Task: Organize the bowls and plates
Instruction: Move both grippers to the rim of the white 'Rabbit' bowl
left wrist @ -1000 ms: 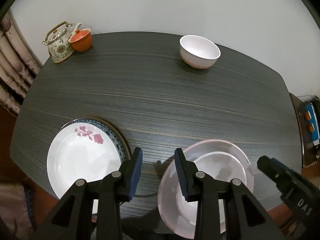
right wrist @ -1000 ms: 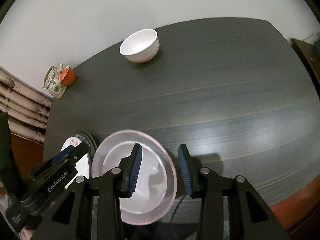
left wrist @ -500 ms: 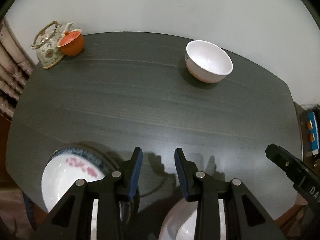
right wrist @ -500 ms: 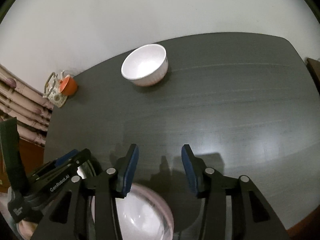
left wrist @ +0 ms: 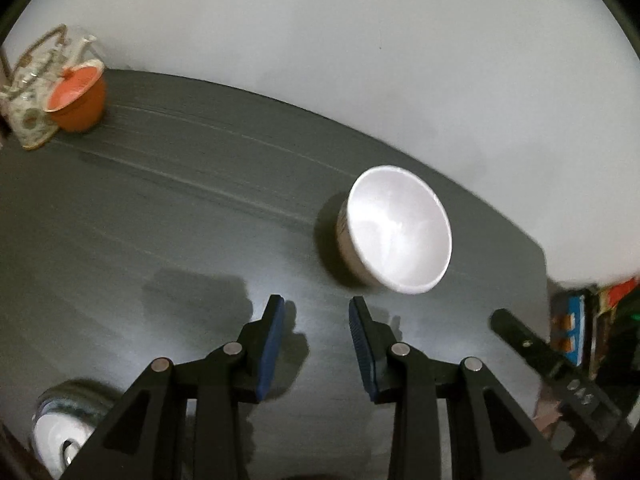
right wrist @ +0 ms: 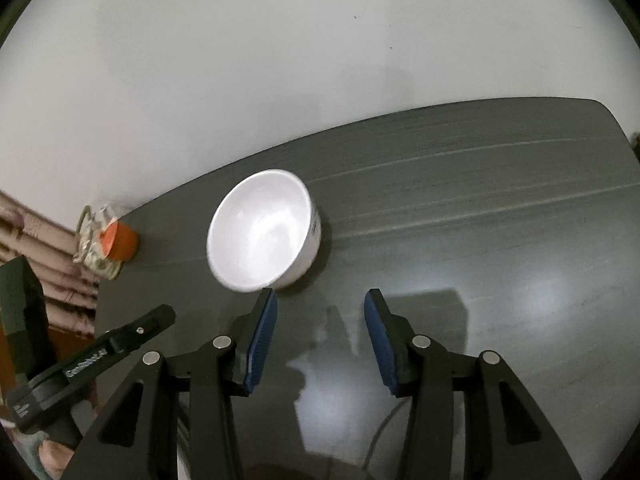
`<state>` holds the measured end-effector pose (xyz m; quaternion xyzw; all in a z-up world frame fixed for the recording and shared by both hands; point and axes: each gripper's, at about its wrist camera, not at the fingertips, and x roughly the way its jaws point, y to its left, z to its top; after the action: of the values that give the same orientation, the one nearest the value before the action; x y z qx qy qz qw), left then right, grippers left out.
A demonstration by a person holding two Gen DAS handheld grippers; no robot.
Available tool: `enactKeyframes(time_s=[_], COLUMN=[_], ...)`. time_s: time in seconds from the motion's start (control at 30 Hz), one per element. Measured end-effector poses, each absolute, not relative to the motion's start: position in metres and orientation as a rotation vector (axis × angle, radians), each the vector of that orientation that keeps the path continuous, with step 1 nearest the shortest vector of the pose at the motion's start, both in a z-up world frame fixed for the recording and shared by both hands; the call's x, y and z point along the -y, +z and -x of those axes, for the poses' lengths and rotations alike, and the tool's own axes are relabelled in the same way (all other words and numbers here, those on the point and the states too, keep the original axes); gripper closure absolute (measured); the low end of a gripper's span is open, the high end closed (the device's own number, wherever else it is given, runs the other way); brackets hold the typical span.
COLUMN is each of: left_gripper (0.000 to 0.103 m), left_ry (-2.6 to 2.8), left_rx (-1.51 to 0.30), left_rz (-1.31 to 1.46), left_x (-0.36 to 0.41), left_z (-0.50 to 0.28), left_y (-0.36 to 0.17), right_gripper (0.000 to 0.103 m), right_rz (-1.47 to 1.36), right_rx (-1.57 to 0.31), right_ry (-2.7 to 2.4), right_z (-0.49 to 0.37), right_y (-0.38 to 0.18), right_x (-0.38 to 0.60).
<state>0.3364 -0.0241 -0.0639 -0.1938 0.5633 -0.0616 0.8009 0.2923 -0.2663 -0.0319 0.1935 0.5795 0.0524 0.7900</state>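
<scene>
A white bowl stands upright on the dark table, ahead and a little right of my left gripper, which is open and empty. In the right wrist view the same bowl sits just beyond the left fingertip of my right gripper, also open and empty. A floral plate on a blue-rimmed plate shows at the lower left of the left wrist view, partly hidden by the gripper. The pink plate is out of view.
A patterned teapot and an orange cup stand at the table's far left corner by the white wall. The other gripper's black arm shows at the right, with coloured items beyond the table's right edge.
Both grippers have moved forward over the table toward the white bowl, which now looks much larger. The pink plate has dropped out of view below, and the floral plate has nearly gone.
</scene>
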Motion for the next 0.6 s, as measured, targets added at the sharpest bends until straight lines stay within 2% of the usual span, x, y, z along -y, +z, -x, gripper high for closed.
enactKeyframes(time_s=[0.5, 0.6], left_gripper=[0.069, 0.069], left_ry=[-0.140, -0.141], left_rx=[-1.290, -1.298], left_rz=[0.506, 0.503], left_x=[0.042, 0.045], left_z=[-0.403, -0.409], left_y=[-0.107, -0.113], right_gripper=[0.060, 0.066], right_rz=[-0.428, -0.439], right_rx=[-1.331, -1.342], right_ry=[0.095, 0.090], right_z=[-0.353, -0.357], right_y=[-0.086, -0.094], right_x=[0.248, 0.246])
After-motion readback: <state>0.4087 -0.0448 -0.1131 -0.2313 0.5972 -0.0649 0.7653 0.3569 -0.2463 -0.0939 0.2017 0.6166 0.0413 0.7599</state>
